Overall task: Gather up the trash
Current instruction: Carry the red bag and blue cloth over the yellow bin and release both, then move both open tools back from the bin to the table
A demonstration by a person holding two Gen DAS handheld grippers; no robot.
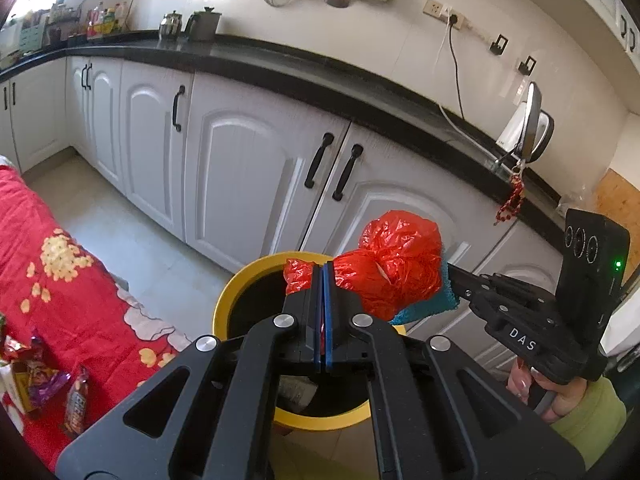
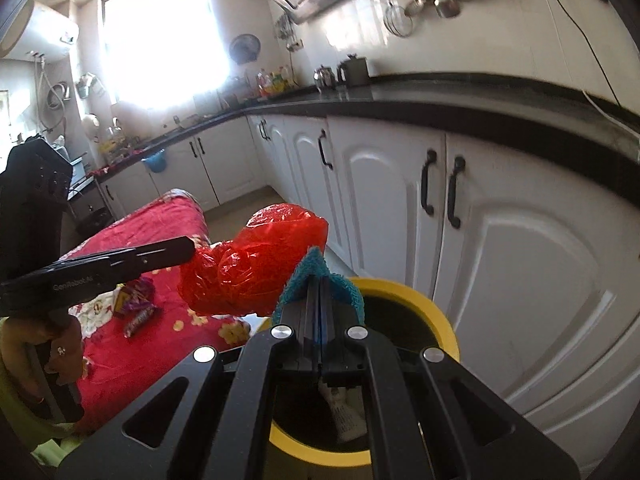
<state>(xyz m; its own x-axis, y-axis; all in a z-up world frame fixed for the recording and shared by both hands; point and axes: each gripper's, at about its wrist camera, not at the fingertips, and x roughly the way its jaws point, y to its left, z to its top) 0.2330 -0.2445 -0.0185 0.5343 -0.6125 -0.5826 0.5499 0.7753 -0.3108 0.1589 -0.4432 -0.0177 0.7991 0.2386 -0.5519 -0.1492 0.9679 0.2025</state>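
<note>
Left gripper (image 1: 322,280) jaws pressed together on one corner of the red bag (image 1: 394,264), held up just above the bin (image 1: 224,300). Right gripper (image 2: 320,296) jaws likewise clamped flat, pinching a fold of the teal cloth (image 2: 304,280), also over the bin and touching the bag's far side.

Judged step: dropping both into the bin. To do it well: bring the bag's bulk fully inside the yellow rim first, since most of it hangs beyond the rim toward the cabinets (image 1: 240,168); lower before letting go, because thin plastic drifts. Release the bag first, then the cloth, or part the two grippers a little so neither load snags on the other. Open wide enough that the film slips free of the pads.

Count, as far as visible: one bin, yellow-rimmed and dark inside, with a pale scrap (image 2: 346,416) already at the bottom. One red bag, one teal cloth. Two grippers, each in a hand (image 1: 560,396). On the red cloth-covered surface (image 1: 60,208) beside the bin, a small cluster of wrappers (image 1: 48,380) left to collect, roughly three or four; exact number hard to tell from either view. Behind the bin on the counter (image 1: 280,56), two kettles (image 1: 204,24) far off.
</note>
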